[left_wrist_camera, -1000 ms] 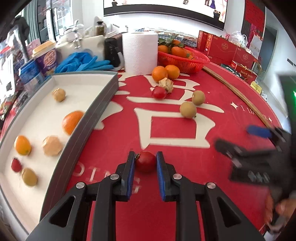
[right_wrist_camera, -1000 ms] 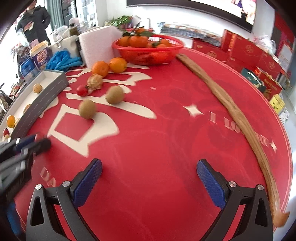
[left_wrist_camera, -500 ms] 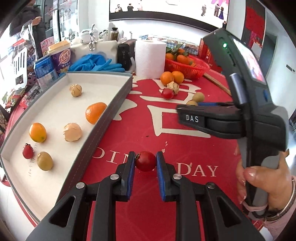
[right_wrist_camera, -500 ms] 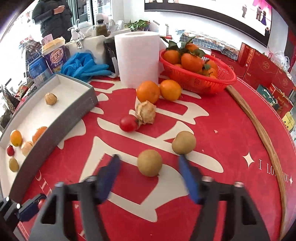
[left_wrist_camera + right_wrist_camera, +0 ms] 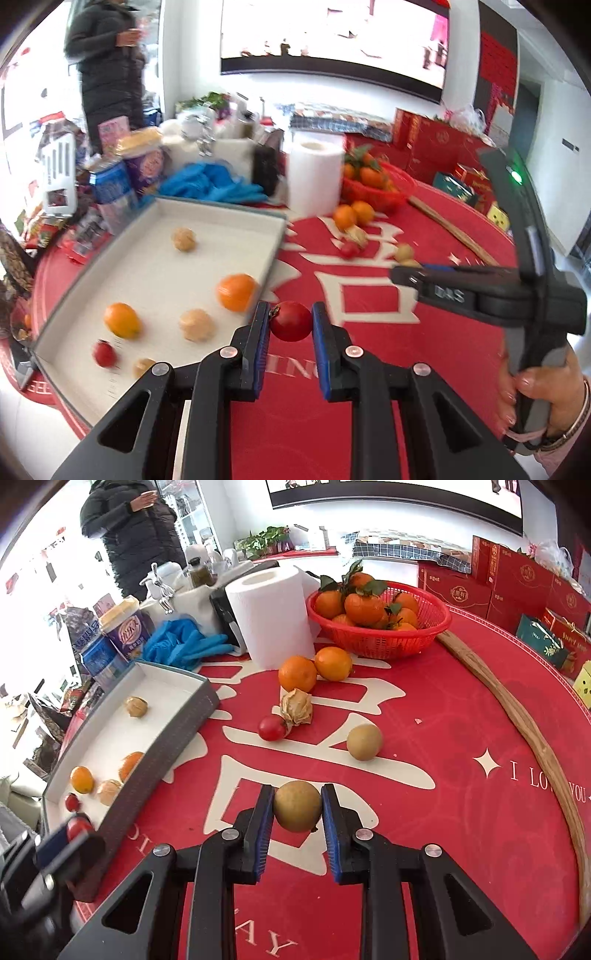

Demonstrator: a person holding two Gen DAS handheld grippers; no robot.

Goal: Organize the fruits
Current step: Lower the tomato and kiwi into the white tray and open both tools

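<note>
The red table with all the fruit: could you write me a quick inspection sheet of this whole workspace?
Surface: round red tablecloth with white lettering.
Job's things: white tray holding six fruits; two oranges, a husked berry, a tomato and a brown fruit loose on the cloth.
Clutter: paper roll, blue gloves, red basket of tangerines, wooden stick.
Grippers: left gripper clamps a cherry tomato; right gripper clamps a brown round fruit.
Cables: nothing seen.
Surroundings: bystander, red gift boxes.

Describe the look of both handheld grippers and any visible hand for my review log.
Both the left gripper and the right gripper are matte black frames with triangular cutouts, silver screws and blue ribbed pads. The right one carries "DAS" lettering and a green light. Its hand shows a bracelet and pink cuff.
</note>
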